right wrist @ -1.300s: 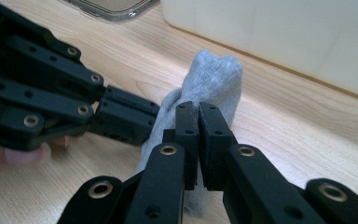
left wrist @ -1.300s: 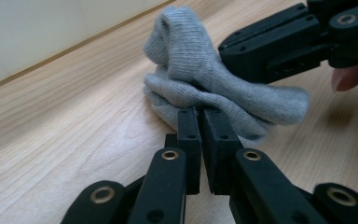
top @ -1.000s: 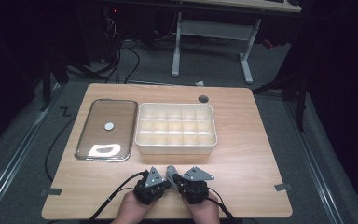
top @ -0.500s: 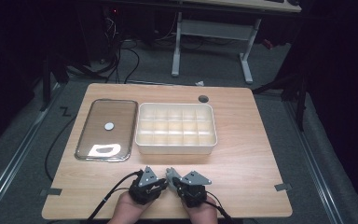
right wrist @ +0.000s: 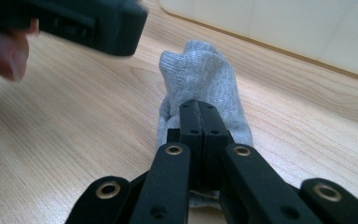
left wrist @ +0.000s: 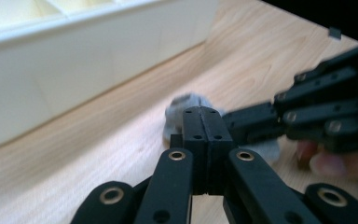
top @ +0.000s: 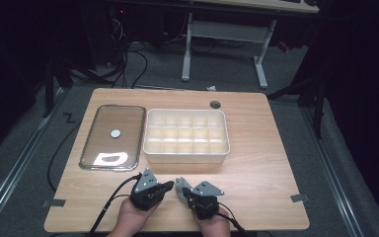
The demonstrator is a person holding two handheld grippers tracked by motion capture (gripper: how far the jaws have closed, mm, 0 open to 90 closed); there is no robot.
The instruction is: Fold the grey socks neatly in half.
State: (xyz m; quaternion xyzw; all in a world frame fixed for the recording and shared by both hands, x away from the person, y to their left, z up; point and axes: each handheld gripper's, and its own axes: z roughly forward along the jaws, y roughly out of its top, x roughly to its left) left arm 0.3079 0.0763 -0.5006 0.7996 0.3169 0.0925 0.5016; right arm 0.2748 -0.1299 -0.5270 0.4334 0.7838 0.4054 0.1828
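A small grey sock [top: 179, 184] lies bunched on the wooden table [top: 256, 163] near its front edge, between the two hand-held grippers. My right gripper [right wrist: 199, 116] is shut on the grey sock [right wrist: 200, 70], whose cloth shows on both sides of the jaws and rises in a bump past them. My left gripper [left wrist: 207, 119] has its jaws pressed together with nothing between them, and the sock [left wrist: 186, 105] sits just beyond its tips. In the high view the left gripper [top: 169, 186] and the right gripper [top: 182, 190] point at each other.
A cream compartment box [top: 186, 153] stands behind the grippers at the table's middle. To its left lies a clear rectangular lid [top: 103, 123] with a white dot. A round cable hole [top: 215, 104] sits at the back edge. Cables trail off the front.
The left gripper has risen slightly and drawn a little away from the sock. The right gripper has stayed on the sock.
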